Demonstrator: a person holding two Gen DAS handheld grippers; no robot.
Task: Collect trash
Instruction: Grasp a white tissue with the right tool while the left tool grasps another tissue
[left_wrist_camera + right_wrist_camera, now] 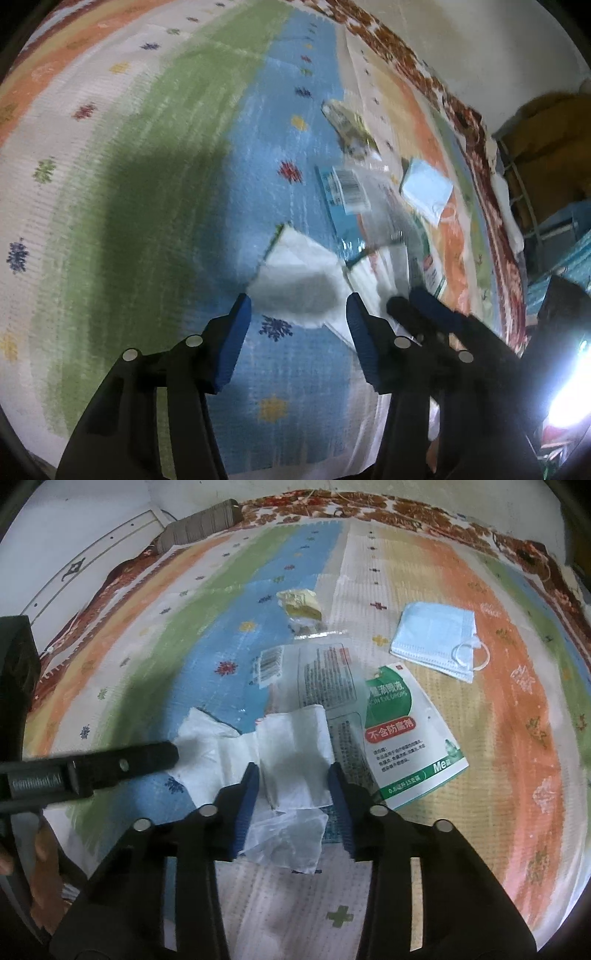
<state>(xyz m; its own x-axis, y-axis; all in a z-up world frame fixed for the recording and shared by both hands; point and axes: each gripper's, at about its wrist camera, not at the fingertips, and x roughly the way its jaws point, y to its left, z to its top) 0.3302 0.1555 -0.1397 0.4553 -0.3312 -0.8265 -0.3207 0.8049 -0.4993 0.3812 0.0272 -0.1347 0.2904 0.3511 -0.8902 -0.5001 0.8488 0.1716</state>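
"不含防腐剂" — green-white packet

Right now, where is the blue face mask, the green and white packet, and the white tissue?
blue face mask (434,637), right wrist view, on its pleated middle.
green and white packet (406,738), right wrist view, on its red label.
white tissue (295,738), right wrist view, on its flat middle.

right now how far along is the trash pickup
Nothing looks collected yet. In hand: the right tool straddles the white tissue, and the left tool is at its other end; neither visibly pinches it. Left on the striped mat: face mask, green eye-drop packet, clear wrapper, yellow crumpled wrapper.
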